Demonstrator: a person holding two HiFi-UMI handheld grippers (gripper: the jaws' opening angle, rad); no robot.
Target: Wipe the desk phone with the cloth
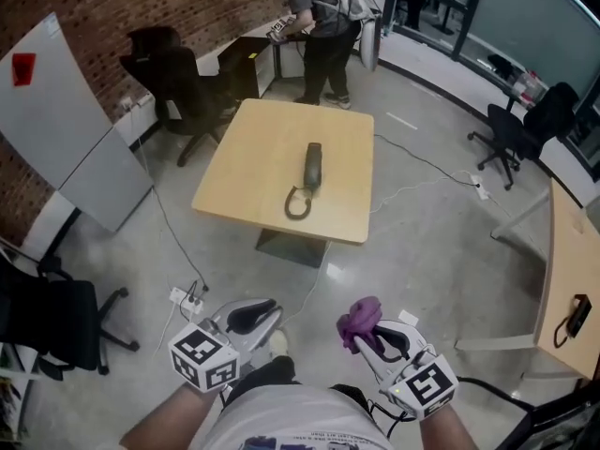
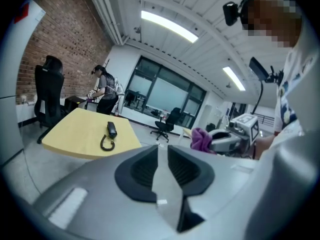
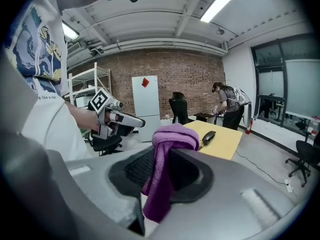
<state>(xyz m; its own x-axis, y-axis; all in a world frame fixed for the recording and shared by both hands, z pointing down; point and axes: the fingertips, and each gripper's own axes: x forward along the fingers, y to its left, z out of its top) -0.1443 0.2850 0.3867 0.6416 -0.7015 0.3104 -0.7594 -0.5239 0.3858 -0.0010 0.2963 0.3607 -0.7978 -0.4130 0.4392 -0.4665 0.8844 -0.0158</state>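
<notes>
Phone [image 1: 312, 169] lies on the far table [image 1: 246, 181], well apart from me, so, right claw [image 1: 373, 337] clamped on the cloth [image 1: 361, 318] and left claw [image 1: 270, 311] barely parted, empty, I should step close before wiping.

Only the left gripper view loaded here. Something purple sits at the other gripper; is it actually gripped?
Observer: Yes. The right gripper view shows the right gripper with its jaws closed on the cloth, which hangs below them.
Reviewer: Anything on the floor ahead?
Observer: The head view shows a power strip, short of the table and to the left.
Reviewer: Only one phone around?
Observer: No. What looks like a second phone lies on a desk at far right.
</notes>
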